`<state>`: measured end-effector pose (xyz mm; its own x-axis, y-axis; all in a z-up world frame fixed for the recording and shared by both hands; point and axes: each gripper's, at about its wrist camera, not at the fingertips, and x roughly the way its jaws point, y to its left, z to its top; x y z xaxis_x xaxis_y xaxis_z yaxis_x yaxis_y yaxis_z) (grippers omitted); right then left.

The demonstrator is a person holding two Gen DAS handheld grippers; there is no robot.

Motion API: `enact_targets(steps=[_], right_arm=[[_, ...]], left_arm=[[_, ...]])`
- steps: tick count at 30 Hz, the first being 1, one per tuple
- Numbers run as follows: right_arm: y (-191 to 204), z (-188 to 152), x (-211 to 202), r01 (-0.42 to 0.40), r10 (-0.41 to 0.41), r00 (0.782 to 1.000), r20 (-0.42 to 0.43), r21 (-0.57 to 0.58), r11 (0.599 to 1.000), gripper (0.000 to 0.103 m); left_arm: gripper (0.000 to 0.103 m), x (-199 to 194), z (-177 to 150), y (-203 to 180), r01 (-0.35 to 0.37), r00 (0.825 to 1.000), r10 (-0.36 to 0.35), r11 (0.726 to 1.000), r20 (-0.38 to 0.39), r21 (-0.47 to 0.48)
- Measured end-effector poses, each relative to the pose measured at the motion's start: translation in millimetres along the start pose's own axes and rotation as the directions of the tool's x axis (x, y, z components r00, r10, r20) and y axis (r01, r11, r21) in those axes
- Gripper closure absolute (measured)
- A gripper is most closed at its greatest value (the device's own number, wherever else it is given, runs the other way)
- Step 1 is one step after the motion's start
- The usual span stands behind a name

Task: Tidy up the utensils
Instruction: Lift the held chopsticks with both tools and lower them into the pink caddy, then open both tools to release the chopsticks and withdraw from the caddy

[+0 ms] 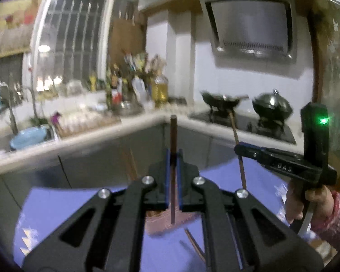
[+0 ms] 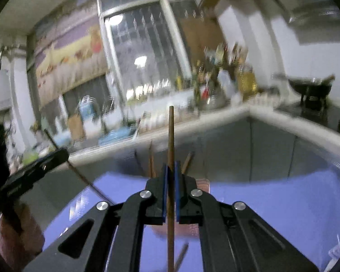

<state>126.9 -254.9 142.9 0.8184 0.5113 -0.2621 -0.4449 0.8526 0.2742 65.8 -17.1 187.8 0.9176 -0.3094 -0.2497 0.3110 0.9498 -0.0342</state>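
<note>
2 claws (image 1: 174, 176) (image 2: 170, 188), each clamping 1 chopstick (image 1: 173, 149) (image 2: 170, 149); 2 woks (image 1: 222, 100).

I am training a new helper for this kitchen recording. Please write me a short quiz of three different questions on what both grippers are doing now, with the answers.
1. True or false: the left gripper is open and holds nothing.
2. What does the right gripper hold?
A. a spoon
B. a chopstick
C. a fork
3. What colour is the cloth below both grippers?

Key
1. False. It is shut on a dark chopstick standing upright between its pads.
2. B. A brown chopstick is clamped upright between its pads.
3. Purple-blue.
</note>
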Motion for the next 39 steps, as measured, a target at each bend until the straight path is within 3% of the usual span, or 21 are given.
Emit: enact_targets(steps=[4, 9, 15, 22, 26, 27, 29, 31, 35, 39], right_arm=[[6, 28, 31, 0.037, -0.044, 0.991, 0.124, 0.064, 0.997, 0.097], [5, 28, 77, 0.028, -0.048, 0.985, 0.164, 0.124, 0.992, 0.097], [7, 11, 129, 0.028, -0.043, 0.990, 0.136, 0.112, 0.993, 0.097], [2, -33, 169, 0.020, -0.021, 1.000, 0.022, 0.046, 0.999, 0.097], [8, -55, 174, 0.002, -0.002, 0.999, -0.037, -0.008, 1.000, 0.097], [9, -60, 175, -0.008, 0.007, 0.998, -0.061, -0.018, 1.000, 0.097], [7, -67, 178, -0.027, 0.026, 0.992, -0.123, -0.004, 1.000, 0.095], [6, -69, 174, -0.042, 0.045, 0.988, -0.148, 0.027, 0.999, 0.091], [13, -57, 143, -0.065, 0.068, 0.993, -0.100, 0.038, 0.997, 0.066], [24, -43, 96, -0.093, 0.094, 0.996, -0.011, 0.046, 0.995, 0.061]], left_arm=[[0.099, 24, 23, 6, -0.053, 0.998, 0.053, 0.999, 0.015, 0.002], [0.099, 61, 20, 20, -0.115, 0.993, 0.115, 0.993, -0.005, -0.002], [0.098, 93, 4, 32, -0.126, 0.992, 0.126, 0.992, -0.028, 0.022], [0.098, 127, -38, 47, -0.106, 0.987, 0.108, 0.994, -0.123, 0.026], [0.097, 143, -68, 53, -0.077, 0.978, 0.076, 0.997, -0.196, 0.001], [0.093, 146, -73, 54, -0.074, 0.974, 0.073, 0.997, -0.216, 0.000], [0.070, 153, -82, 54, -0.067, 0.962, 0.062, 0.998, -0.266, -0.008], [0.069, 148, -85, 54, -0.084, 0.963, 0.079, 0.996, -0.258, -0.009], [0.069, 125, -71, 61, -0.098, 0.973, 0.082, 0.993, -0.214, -0.066], [0.069, 83, -53, 64, -0.106, 0.986, 0.088, 0.987, -0.139, -0.124]])
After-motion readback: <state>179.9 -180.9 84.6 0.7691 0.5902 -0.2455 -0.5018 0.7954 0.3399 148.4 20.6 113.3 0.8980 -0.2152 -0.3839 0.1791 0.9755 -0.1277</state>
